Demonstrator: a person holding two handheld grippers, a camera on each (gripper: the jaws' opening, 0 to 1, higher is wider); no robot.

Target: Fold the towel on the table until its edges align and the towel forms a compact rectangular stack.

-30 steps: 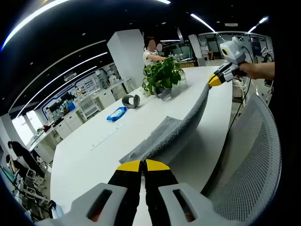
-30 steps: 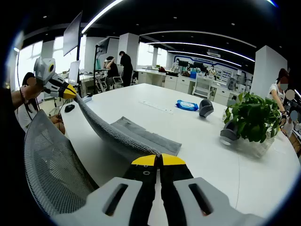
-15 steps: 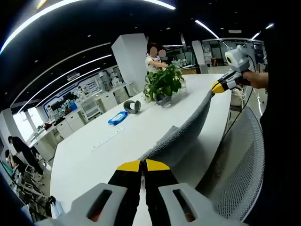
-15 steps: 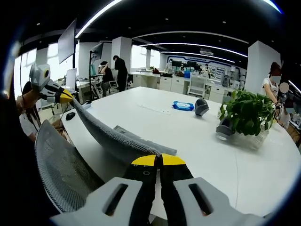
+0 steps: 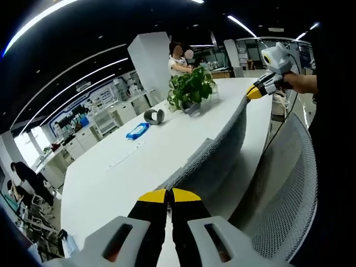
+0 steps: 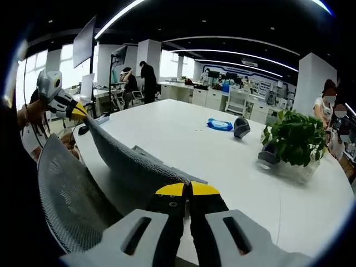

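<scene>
A grey towel hangs stretched between both grippers over the near side of the white table. In the left gripper view my left gripper is shut on one corner of the towel, and the right gripper pinches the far corner, held by a hand. In the right gripper view my right gripper is shut on its corner of the towel, and the left gripper grips the other end at the far left. Most of the towel is lifted; a strip of it still lies on the table.
A potted plant stands on the table, with a dark headset and a blue packet beyond it. A grey mesh chair back sits close to the table's near edge. People stand at desks farther off.
The towel has been raised higher between the grippers, so less of it lies flat on the table. Both views shifted slightly with the hands.
</scene>
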